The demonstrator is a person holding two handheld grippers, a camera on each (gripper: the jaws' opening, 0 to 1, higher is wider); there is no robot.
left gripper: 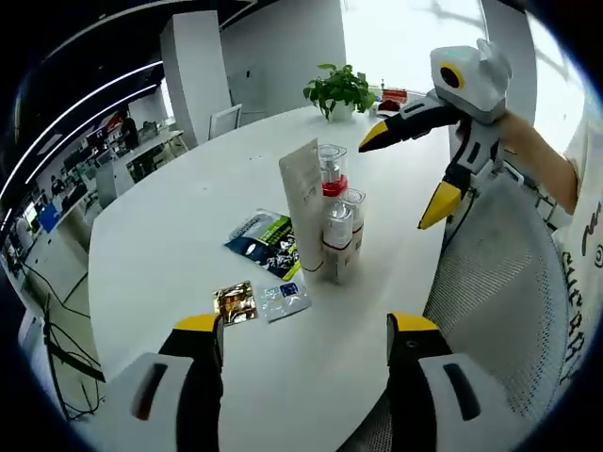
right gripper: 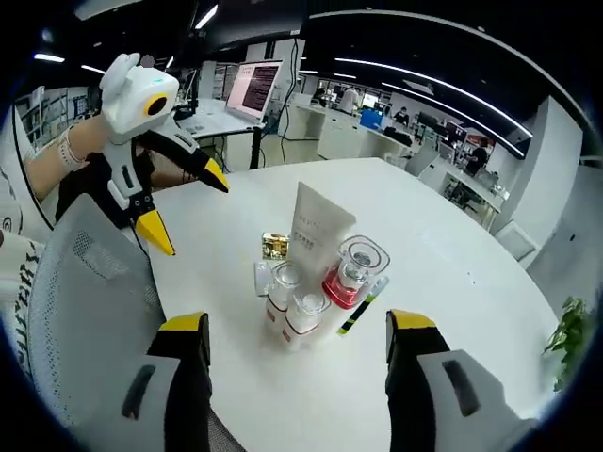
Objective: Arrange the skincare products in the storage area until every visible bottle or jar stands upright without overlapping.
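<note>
Left hand-held gripper (left gripper: 305, 337), jaws spread and empty, hovers at the near edge of the round white table (left gripper: 179, 235). Right hand-held gripper (right gripper: 298, 335) likewise released. Standing upright mid-table, clustered and touching: white squeeze tube (left gripper: 303, 202), clear red-banded jar (left gripper: 331, 169), two small clear-capped white bottles (left gripper: 338, 234). Flat foil sachets (left gripper: 256, 301) lie beside them.

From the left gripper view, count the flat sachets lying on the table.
3: a green-and-black sachet left of the bottle cluster, a gold one nearest the camera, and a clear one beside it. The bottles may hide others.
</note>
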